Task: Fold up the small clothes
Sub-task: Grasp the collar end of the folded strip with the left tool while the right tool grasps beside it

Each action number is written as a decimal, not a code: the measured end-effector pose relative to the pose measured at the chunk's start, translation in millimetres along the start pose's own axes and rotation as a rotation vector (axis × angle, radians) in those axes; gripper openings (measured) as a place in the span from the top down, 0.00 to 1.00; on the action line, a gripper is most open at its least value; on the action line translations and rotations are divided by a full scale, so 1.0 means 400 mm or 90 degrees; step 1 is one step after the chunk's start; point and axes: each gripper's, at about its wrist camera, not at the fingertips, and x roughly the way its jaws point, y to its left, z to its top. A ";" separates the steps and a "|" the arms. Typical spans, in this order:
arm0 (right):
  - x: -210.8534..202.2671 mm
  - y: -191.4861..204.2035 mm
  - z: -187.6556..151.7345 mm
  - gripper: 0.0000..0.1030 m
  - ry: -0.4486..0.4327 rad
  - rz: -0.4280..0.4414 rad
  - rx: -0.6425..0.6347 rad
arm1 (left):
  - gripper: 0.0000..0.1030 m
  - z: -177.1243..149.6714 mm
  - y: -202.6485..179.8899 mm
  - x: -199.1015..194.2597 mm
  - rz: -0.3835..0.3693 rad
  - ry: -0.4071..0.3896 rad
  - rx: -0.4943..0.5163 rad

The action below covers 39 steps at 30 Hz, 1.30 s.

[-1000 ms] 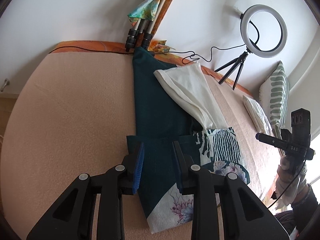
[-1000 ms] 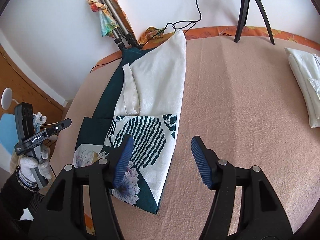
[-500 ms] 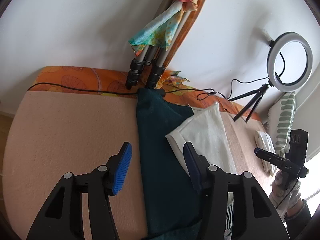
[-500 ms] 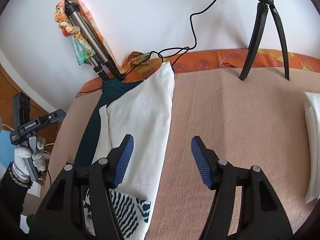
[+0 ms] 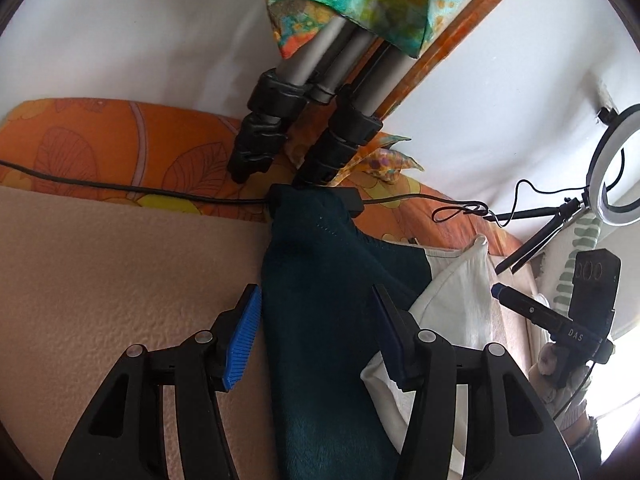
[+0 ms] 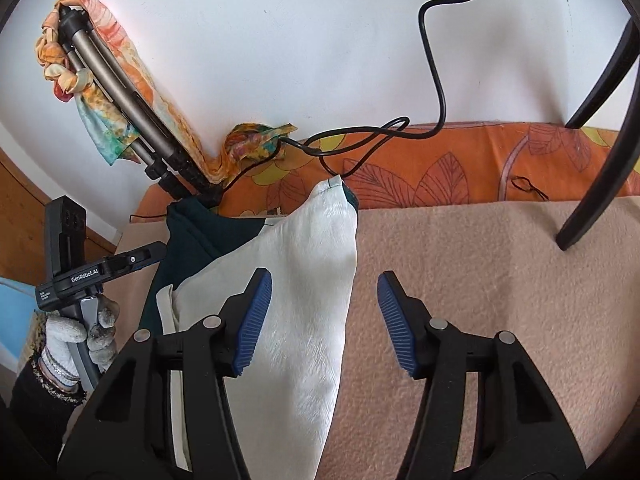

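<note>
The left gripper (image 5: 316,340) hangs over the dark teal garment (image 5: 320,320), its blue-padded jaws spread apart with the teal cloth lying between them and nothing pinched. The right gripper (image 6: 324,320) is likewise wide open, its left finger (image 6: 254,322) over the white garment (image 6: 304,300) and its right finger above bare peach blanket (image 6: 480,260); whether either pad touches the fabric cannot be told from these angles. The white garment lies on top of the teal one, both stretched lengthwise along the blanket toward the wall, the white tip reaching the orange leaf-patterned sheet (image 6: 440,168). Just past the teal garment's far end, folded tripod legs (image 5: 320,120) wrapped in a colourful scarf (image 5: 360,0) lean against the white wall. A black cable (image 6: 432,80) trails along the sheet, and a ring light (image 5: 612,168) on a small tripod stands farther right.
</note>
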 end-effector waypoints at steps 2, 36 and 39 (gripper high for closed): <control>0.023 -0.002 0.008 0.56 0.009 0.000 0.002 | 0.51 0.004 -0.006 0.007 -0.002 -0.005 0.006; 0.075 -0.106 0.091 0.74 0.027 0.023 0.057 | 0.72 0.071 0.015 0.045 -0.027 -0.029 -0.016; 0.087 -0.095 0.088 0.93 0.033 0.029 0.055 | 0.98 0.063 0.006 0.049 -0.018 -0.035 -0.004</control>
